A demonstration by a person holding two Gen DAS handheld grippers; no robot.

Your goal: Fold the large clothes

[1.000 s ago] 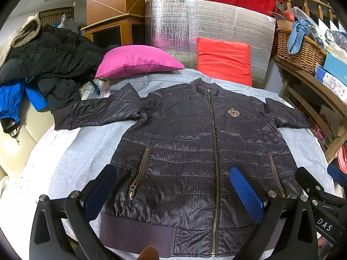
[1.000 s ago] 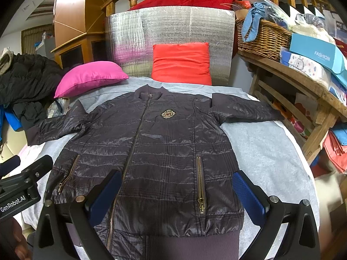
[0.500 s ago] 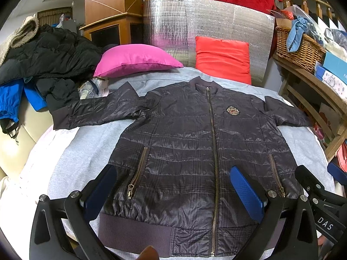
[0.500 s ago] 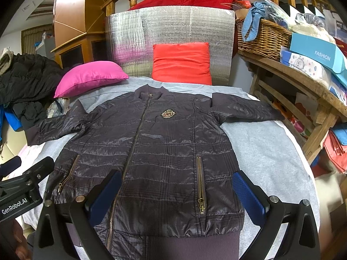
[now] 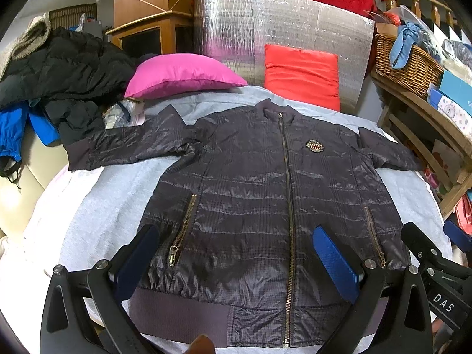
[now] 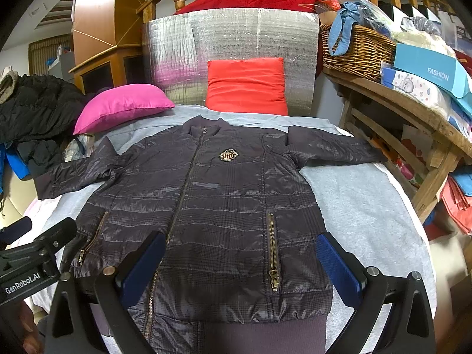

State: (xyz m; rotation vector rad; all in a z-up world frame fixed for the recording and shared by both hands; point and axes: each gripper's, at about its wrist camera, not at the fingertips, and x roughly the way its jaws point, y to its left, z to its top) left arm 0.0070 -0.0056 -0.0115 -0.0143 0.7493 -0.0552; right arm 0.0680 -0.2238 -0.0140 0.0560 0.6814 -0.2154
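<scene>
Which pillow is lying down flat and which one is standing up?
The pink pillow lies flat on the grey sheet. The red pillow stands up, leaning against the silver foil board.

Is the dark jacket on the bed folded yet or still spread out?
Spread out. The dark jacket lies flat, front up and zipped, on the grey sheet, both sleeves stretched sideways, hem unfolded.
</scene>
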